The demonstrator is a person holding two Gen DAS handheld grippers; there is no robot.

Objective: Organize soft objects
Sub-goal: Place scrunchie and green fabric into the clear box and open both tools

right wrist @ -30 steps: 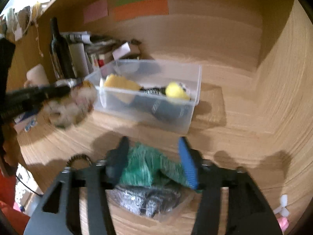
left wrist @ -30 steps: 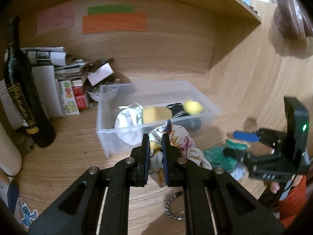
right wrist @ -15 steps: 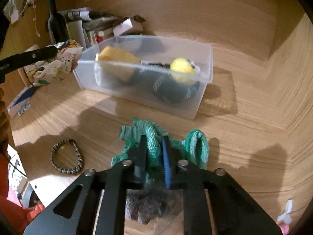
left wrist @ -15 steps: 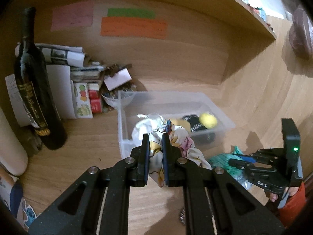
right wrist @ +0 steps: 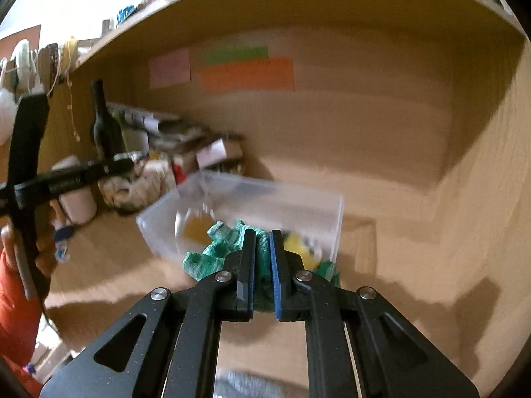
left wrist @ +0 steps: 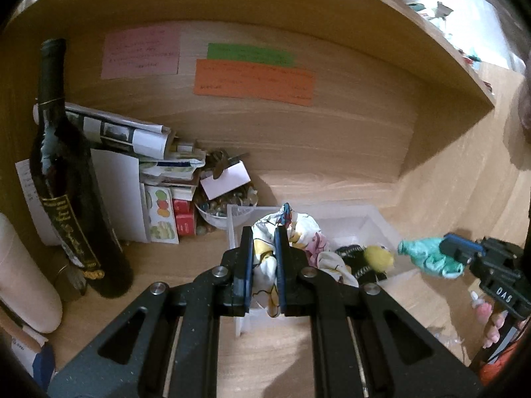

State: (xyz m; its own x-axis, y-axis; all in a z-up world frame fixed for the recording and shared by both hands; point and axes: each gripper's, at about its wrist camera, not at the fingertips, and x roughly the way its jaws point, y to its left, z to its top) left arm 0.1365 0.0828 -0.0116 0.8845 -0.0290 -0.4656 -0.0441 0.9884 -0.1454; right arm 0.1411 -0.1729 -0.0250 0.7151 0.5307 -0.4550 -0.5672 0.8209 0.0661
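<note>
My left gripper (left wrist: pixel 262 232) is shut on a white patterned cloth (left wrist: pixel 308 242) and holds it over the left end of a clear plastic bin (left wrist: pixel 375 219). The bin holds a yellow soft ball (left wrist: pixel 378 257) and a dark item. My right gripper (right wrist: pixel 262 235) is shut on a green knitted cloth (right wrist: pixel 212 258), lifted off the desk in front of the bin (right wrist: pixel 239 199). In the left wrist view the green cloth (left wrist: pixel 428 255) hangs at the right of the bin. The right wrist view is blurred.
A dark wine bottle (left wrist: pixel 66 179) stands at the left, with stacked papers and small boxes (left wrist: pixel 159 199) and a bowl of small stones (left wrist: pixel 225 205) behind the bin. Coloured notes (left wrist: pixel 252 79) hang on the wooden back wall. A pale cylinder (left wrist: pixel 23 282) stands at far left.
My right gripper shut on the green cloth and lifted it off the desk toward the bin. My left gripper rose and moved forward with the patterned cloth over the bin.
</note>
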